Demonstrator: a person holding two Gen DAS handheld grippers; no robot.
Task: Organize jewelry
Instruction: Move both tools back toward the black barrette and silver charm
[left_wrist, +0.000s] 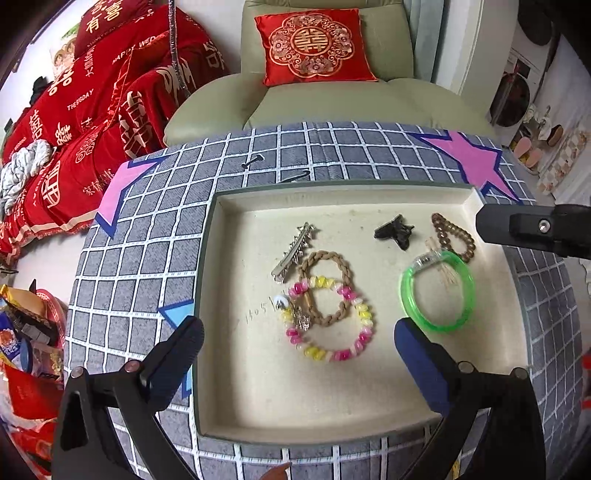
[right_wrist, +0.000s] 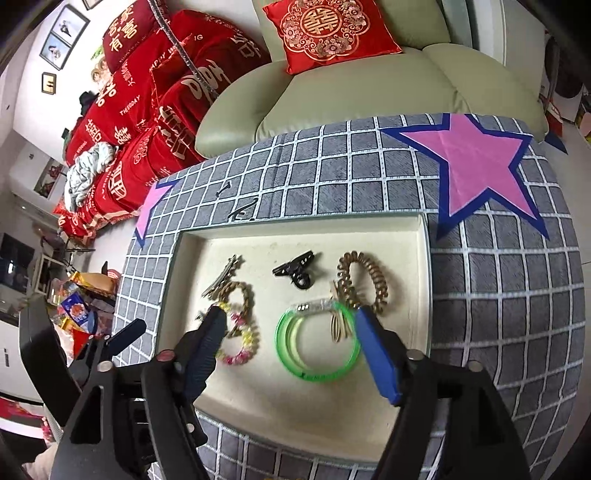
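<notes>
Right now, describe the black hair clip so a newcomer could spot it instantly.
Start at the cream tray on the checked grey cloth. Look to its far half, between the silver barrette on the left and the brown spiral hair tie on the right. The black hair clip lies there alone, the only black piece, touching nothing.

Tray sits on the desk, armchair behind it with a cushion on the seat. In the tray: metal clip far left, twisted ring beside it, overlapping the beaded bracelet nearer the front. Claw clip at centre back, coil tie back right, bangle in front of it — small sticks lie across the bangle's rim. Two pins on the desk behind the tray.
</notes>
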